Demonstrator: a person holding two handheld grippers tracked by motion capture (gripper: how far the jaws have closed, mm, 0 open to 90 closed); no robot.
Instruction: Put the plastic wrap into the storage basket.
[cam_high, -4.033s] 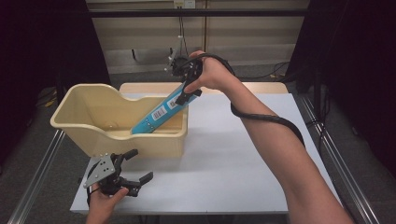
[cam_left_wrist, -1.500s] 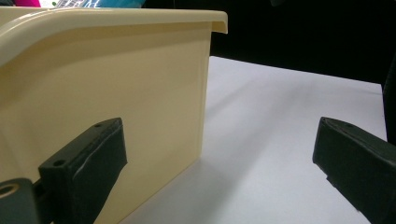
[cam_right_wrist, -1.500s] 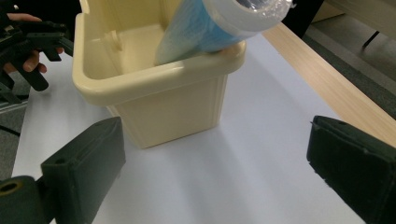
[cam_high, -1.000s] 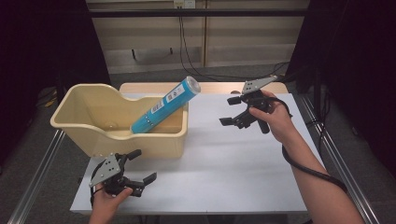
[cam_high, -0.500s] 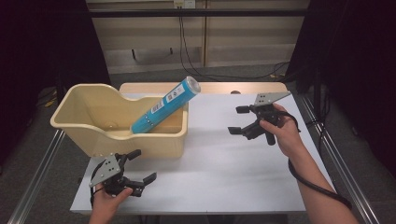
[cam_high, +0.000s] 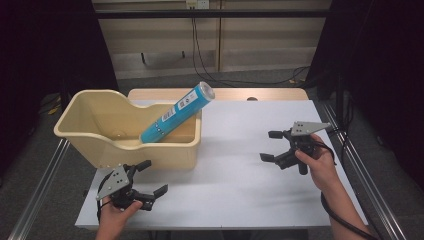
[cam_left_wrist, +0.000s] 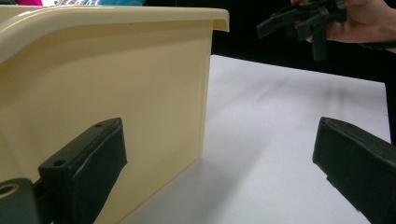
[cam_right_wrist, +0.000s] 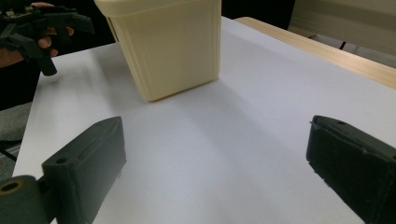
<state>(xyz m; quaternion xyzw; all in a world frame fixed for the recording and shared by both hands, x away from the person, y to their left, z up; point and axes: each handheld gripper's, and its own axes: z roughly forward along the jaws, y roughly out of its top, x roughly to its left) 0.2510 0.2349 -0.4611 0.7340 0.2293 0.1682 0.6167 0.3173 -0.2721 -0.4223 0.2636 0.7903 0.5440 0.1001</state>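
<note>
A blue tube (cam_high: 176, 113) leans in the cream plastic bin (cam_high: 125, 150), its capped end sticking out over the right rim. My left gripper (cam_high: 152, 178) rests open near the table's front left, just in front of the bin, with nothing between its jaws. In the left gripper view the bin's wall (cam_left_wrist: 116, 107) stands close beside the left jaw. My right gripper (cam_high: 270, 146) is held open over the right side of the white table (cam_high: 240, 180), jaws pointing left toward the bin, empty. The right gripper view shows the bin (cam_right_wrist: 173, 46) ahead and the other hand's gripper (cam_right_wrist: 42, 28) far left.
A wooden strip (cam_high: 260, 94) runs along the table's far edge. Metal rails (cam_high: 360, 170) flank the table on both sides. Cables (cam_high: 210, 70) hang over the floor behind. White tabletop lies between the two grippers.
The right hand has moved down and toward the near right side of the table, away from the tube, jaws still open. The tube stays leaning in the bin. The left gripper has not moved.
</note>
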